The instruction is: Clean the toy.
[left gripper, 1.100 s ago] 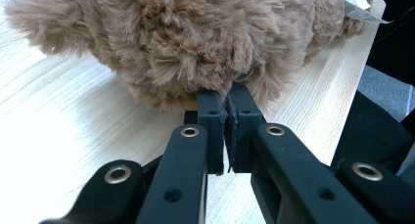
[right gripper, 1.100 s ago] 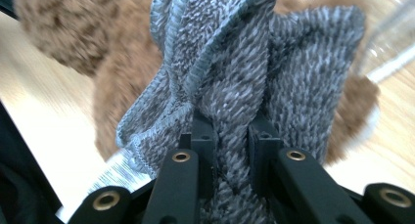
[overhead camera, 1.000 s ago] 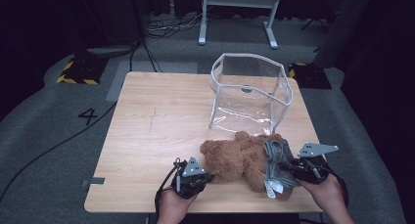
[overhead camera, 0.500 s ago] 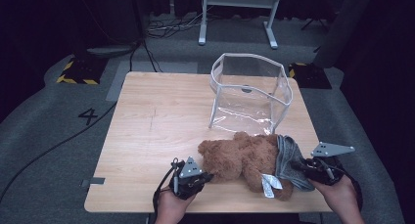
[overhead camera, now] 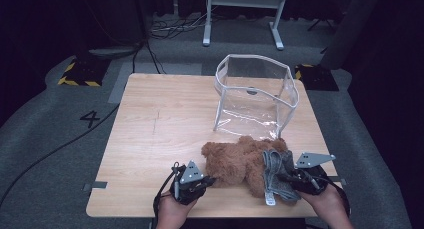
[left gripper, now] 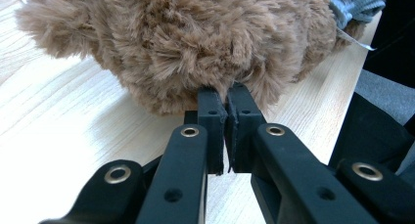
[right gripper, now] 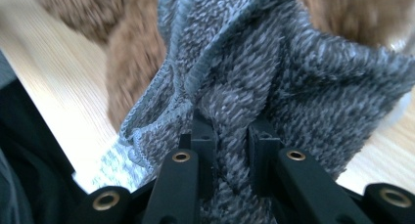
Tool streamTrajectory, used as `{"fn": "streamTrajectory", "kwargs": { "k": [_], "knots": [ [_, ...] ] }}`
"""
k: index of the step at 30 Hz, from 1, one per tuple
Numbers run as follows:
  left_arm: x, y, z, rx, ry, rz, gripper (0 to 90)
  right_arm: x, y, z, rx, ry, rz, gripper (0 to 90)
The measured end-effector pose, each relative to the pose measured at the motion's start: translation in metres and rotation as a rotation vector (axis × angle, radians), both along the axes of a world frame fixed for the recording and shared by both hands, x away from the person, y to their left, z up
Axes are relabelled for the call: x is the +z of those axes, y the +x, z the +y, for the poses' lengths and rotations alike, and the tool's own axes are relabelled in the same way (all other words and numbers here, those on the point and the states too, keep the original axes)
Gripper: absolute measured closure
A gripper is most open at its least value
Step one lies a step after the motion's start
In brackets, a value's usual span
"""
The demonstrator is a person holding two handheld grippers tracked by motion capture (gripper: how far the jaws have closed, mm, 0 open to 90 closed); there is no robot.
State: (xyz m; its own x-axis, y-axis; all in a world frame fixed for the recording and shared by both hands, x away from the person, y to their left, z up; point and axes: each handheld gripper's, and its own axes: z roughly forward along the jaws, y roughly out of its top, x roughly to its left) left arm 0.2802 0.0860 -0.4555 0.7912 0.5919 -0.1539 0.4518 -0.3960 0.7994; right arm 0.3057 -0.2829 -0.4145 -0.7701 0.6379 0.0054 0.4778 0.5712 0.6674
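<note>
On the wooden table [overhead camera: 165, 134], the left gripper [left gripper: 224, 106] is pinching the teddy bear's [overhead camera: 235, 161] fur near-shut while the right gripper [right gripper: 230, 131] is clamping its grey knit garment [right gripper: 274, 77]; uneven pulling risks the fur slipping free.

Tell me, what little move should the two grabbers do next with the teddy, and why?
Probably lift the teddy bear a little, both together. The left gripper is pinched shut on its brown fur and the right gripper is clamped on its grey knitted sweater, so both ends are held. The clear bag stands open just behind it, a likely place for it.
</note>
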Motion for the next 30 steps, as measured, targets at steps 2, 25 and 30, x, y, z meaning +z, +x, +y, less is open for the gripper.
{"fn": "streamTrajectory", "kwargs": {
  "k": [2,25,30],
  "knots": [
    [0.000,0.000,0.000,0.002,-0.004,0.003,86.4,-0.005,-0.003,-0.005,-0.009,-0.019,0.008,78.0],
    [0.001,0.001,0.004,0.003,-0.027,0.012,86.4,-0.008,-0.017,-0.069,-0.176,-0.042,0.022,77.9],
    [0.001,0.001,0.003,0.000,-0.029,0.013,86.4,0.020,-0.024,-0.056,-0.113,0.034,-0.025,77.9]
  ]
}}
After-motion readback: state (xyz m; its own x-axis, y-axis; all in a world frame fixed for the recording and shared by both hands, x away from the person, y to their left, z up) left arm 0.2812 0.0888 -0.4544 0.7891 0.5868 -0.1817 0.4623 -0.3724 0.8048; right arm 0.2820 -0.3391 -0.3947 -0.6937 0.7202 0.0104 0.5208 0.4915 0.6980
